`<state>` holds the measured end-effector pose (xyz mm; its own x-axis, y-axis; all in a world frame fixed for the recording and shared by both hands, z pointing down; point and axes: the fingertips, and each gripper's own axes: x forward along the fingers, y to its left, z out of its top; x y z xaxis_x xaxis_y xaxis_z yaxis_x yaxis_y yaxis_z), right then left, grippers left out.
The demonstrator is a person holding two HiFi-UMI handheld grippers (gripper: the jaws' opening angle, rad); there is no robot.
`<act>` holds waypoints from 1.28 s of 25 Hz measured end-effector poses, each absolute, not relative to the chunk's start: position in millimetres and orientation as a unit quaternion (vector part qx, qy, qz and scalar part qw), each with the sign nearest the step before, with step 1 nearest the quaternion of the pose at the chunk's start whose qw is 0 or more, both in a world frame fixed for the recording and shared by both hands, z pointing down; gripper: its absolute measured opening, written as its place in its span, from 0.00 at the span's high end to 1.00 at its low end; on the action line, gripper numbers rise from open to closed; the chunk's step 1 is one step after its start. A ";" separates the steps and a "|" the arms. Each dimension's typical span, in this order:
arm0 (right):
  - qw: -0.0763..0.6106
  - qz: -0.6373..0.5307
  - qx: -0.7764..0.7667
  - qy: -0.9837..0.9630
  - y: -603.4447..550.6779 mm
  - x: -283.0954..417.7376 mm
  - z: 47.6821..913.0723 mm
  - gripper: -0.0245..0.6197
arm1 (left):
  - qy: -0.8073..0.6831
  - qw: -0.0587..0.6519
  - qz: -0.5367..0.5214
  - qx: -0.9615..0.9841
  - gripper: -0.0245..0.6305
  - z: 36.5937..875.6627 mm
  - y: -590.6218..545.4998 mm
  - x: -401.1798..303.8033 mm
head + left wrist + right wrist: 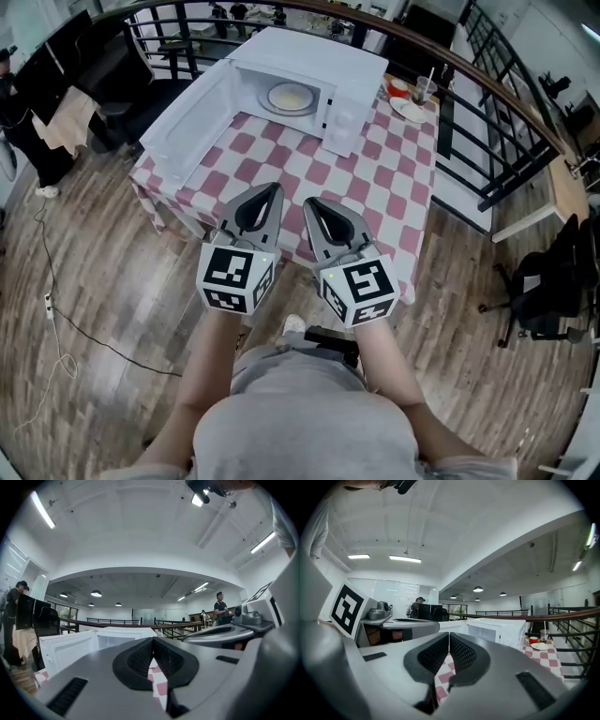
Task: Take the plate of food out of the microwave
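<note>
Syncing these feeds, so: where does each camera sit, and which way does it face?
Head view: on the head, steeply down at left gripper, right gripper, own forearms, open microwave.
Left gripper view: on that gripper, level along its shut jaws toward the microwave; right gripper beside.
Right gripper view: same, mirrored; left gripper beside.
Shared: all show the microwave.

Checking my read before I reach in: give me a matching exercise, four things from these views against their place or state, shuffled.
Things:
1 microwave door
2 plate of food
3 left gripper
4 red cup

Place or state:
A inside the microwave
B swung open
C on the table, right of the microwave
D shut, nothing between its jaws

Pairs: 1-B, 2-A, 3-D, 4-C
</note>
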<state>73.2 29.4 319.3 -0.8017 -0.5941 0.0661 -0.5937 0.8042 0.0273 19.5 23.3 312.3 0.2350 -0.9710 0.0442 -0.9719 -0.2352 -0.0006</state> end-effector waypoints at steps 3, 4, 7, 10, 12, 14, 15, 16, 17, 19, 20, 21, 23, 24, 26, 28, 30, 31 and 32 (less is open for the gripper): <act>0.038 -0.001 0.302 -0.952 9.4 67.9 321.5 0.92 | -0.620 0.013 0.015 0.785 0.96 311.8 3.5 17.3; 0.038 -0.001 0.299 -0.954 3.1 66.0 322.1 0.92 | -0.620 0.013 0.014 0.784 0.96 311.9 -2.8 16.2; 0.038 0.001 0.290 -0.956 -13.5 60.7 323.6 0.92 | -0.625 0.019 0.014 0.780 0.96 313.8 -19.8 10.7; 0.039 0.000 0.284 -0.958 -26.9 56.6 326.6 0.92 | -0.628 0.035 0.004 0.777 0.96 317.1 -32.8 4.1; 0.040 0.003 0.285 -0.958 -35.1 56.0 329.0 0.92 | -0.626 0.042 -0.005 0.779 0.96 318.7 -40.2 2.4; 0.041 0.005 0.286 -0.957 -42.8 56.1 331.0 0.92 | -0.622 0.043 -0.017 0.782 0.96 318.3 -47.4 1.9; 0.041 0.006 0.287 -0.957 -46.3 56.3 331.8 0.92 | -0.620 0.043 -0.024 0.783 0.96 317.8 -50.9 1.9; 0.042 0.006 0.287 -0.957 -49.3 56.9 332.5 0.92 | -0.618 0.043 -0.029 0.785 0.96 317.5 -53.9 2.2; 0.043 0.007 0.289 -0.956 -52.0 57.6 333.0 0.92 | -0.616 0.044 -0.032 0.786 0.96 317.5 -56.5 2.5; 0.043 0.009 0.291 -0.956 -57.0 58.5 334.0 0.92 | -0.618 0.045 -0.036 0.784 0.96 318.5 -61.3 1.4; 0.044 0.011 0.293 -0.955 -59.8 58.1 334.7 0.92 | -0.619 0.046 -0.038 0.783 0.96 319.5 -64.0 -0.1; 0.045 0.013 0.294 -0.955 -62.6 57.5 335.6 0.92 | -0.621 0.049 -0.040 0.781 0.96 320.8 -66.9 -2.0; 0.047 0.016 0.296 -0.954 -68.4 56.1 338.2 0.92 | -0.623 0.062 -0.054 0.778 0.96 323.7 -73.2 -6.9; 0.048 0.018 0.298 -0.953 -71.3 55.5 339.7 0.92 | -0.622 0.073 -0.066 0.777 0.95 325.5 -76.4 -9.7; 0.051 0.022 0.303 -0.951 -77.1 54.3 342.9 0.92 | -0.616 0.102 -0.091 0.776 0.95 330.4 -83.0 -15.6; 0.053 0.026 0.308 -0.949 -84.3 52.6 345.4 0.92 | -0.603 0.128 -0.102 0.780 0.91 337.1 -90.8 -19.2; 0.053 0.032 0.315 -0.947 -93.2 50.1 346.6 0.92 | -0.585 0.157 -0.099 0.790 0.73 345.1 -100.3 -19.0; 0.052 0.035 0.318 -0.946 -97.8 48.4 346.9 0.92 | -0.576 0.171 -0.097 0.793 0.64 348.9 -105.4 -19.2; 0.052 0.037 0.320 -0.945 -102.2 46.2 347.3 0.92 | -0.570 0.183 -0.097 0.795 0.62 352.1 -110.5 -20.4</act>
